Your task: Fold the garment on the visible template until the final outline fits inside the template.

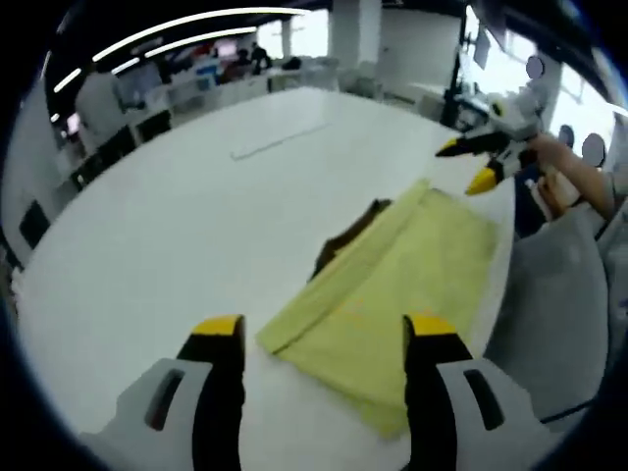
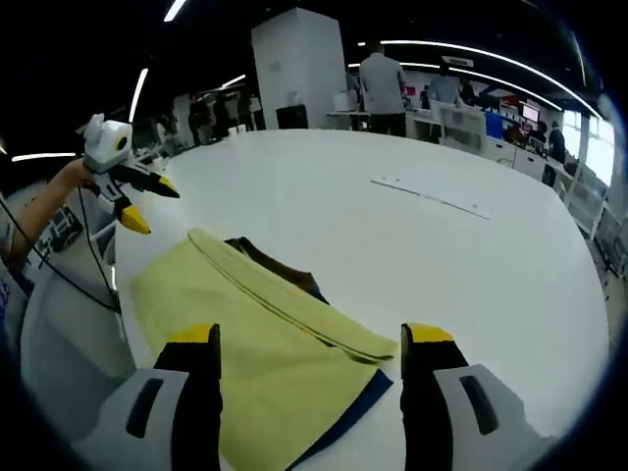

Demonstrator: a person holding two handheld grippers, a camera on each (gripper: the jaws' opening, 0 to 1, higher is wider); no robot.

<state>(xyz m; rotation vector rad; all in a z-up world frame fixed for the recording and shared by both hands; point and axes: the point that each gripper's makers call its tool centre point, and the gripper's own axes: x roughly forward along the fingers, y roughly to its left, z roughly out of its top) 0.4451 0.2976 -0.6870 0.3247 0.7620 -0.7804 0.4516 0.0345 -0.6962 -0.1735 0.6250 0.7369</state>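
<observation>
The garment (image 1: 402,285), yellow, lies folded near the worktop (image 1: 196,216) edge closest to the person, on top of a dark template (image 1: 343,235) that peeps out at one side and, in the right gripper view, at the near corner (image 2: 343,417). A doubled band runs along the fold (image 2: 294,304).

The left gripper (image 1: 324,339) hovers over the near corner of the cloth with jaws wide apart and nothing between them. The right gripper (image 2: 309,343) likewise hangs above the cloth, jaws spread and empty.

Judging from this, the outline looks close to the template but a yellow edge seems to overhang it toward the person, so another fold or a tuck looks due. To do it well:
- bring each gripper down on a corner of the same edge, so the cloth lifts evenly
- pinch the top layers only, leaving the template flat on the worktop
- carry the edge over low and slow, laying it parallel to the existing fold
- release once dark border shows all round, and keep both garment and template away from the worktop's rim
</observation>
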